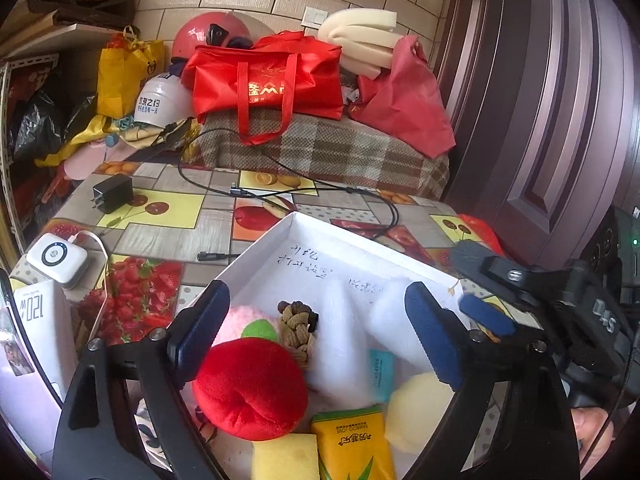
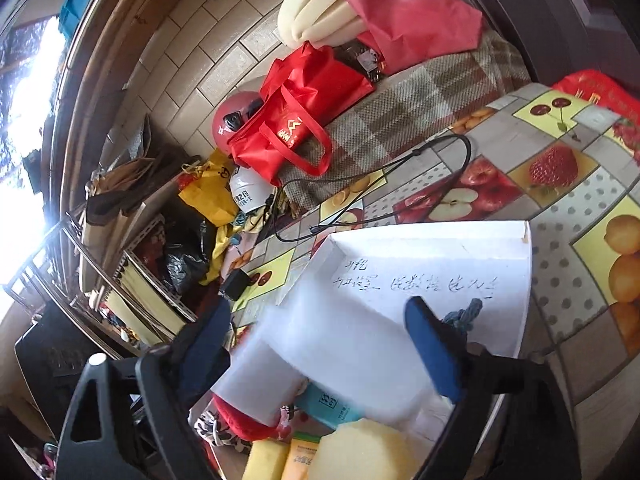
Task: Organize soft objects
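A white box (image 1: 304,232) with handwriting lies on the fruit-print table. In the left wrist view it holds a red plush apple (image 1: 250,388), a pink plush (image 1: 240,318), a brown braided rope toy (image 1: 298,330), white fluffy cotton (image 1: 352,344), a pale yellow sponge ball (image 1: 418,410), a yellow tissue pack (image 1: 352,444) and a yellow sponge (image 1: 286,458). My left gripper (image 1: 316,340) is open above them. My right gripper (image 2: 316,348) is open around a white cotton wad (image 2: 340,344) over the box (image 2: 440,256). A blue rope piece (image 2: 466,314) lies in the box.
A black cable (image 1: 288,190), a charger plug (image 1: 112,192) and a white power bank (image 1: 58,256) lie on the table. Red bags (image 1: 268,76), helmets, foam and a plaid cushion stand behind. A dark door (image 1: 560,120) is at the right.
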`<state>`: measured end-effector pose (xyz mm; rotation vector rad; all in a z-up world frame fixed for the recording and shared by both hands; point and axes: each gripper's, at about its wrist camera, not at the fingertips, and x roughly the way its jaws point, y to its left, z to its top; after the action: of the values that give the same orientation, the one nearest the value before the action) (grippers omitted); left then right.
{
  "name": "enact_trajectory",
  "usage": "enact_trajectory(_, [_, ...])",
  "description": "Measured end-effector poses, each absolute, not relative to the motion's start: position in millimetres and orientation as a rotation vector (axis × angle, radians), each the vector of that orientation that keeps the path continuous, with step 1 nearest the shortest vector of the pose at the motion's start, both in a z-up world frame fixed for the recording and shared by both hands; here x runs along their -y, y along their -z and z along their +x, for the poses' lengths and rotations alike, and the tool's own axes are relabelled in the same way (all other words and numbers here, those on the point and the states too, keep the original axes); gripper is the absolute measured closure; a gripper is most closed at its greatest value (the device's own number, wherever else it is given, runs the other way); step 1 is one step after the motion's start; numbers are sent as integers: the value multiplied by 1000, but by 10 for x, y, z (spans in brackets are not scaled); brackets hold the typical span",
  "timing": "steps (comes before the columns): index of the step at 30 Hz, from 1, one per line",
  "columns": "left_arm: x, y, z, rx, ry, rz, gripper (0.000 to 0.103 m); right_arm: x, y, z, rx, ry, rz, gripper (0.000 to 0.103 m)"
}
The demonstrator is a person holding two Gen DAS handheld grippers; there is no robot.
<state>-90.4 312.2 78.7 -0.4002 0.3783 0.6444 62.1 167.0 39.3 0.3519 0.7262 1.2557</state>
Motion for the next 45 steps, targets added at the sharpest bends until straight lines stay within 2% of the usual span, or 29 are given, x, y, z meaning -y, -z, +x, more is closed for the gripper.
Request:
enact_trajectory(14, [-3095,-929,-1029,-318,-688,-382,13,-1436,-488,515,-655,-1254,421,0])
enact_trajectory(22, [-2901,-1226,-1172,-237,-675,-351,13,-961,-762,215,-412,-1219,367,0])
enact_trajectory(25, [-2759,-1364,-1193,-245,-669,-338,13,-715,-860,107,-322,-1161,340,0])
enact_trajectory(31, [-2189,-1540,-1304,-260,-776,-197,13,-382,-916,-40,-276,-985,226,0])
enact_trajectory(36, [-1849,-1419,-1552,-291,-1011,-197,13,-88,-887,-251,-172,-815,141,0])
enact_trajectory(41, [-1767,-1238,-1759,-414,-896,-341,13,217,-923,-340,-169,-783,176,0])
enact_trajectory(45, [-1557,-1204,-1798,-466,-972,-272,13,481,-1001,-393,-173,-808,237,0])
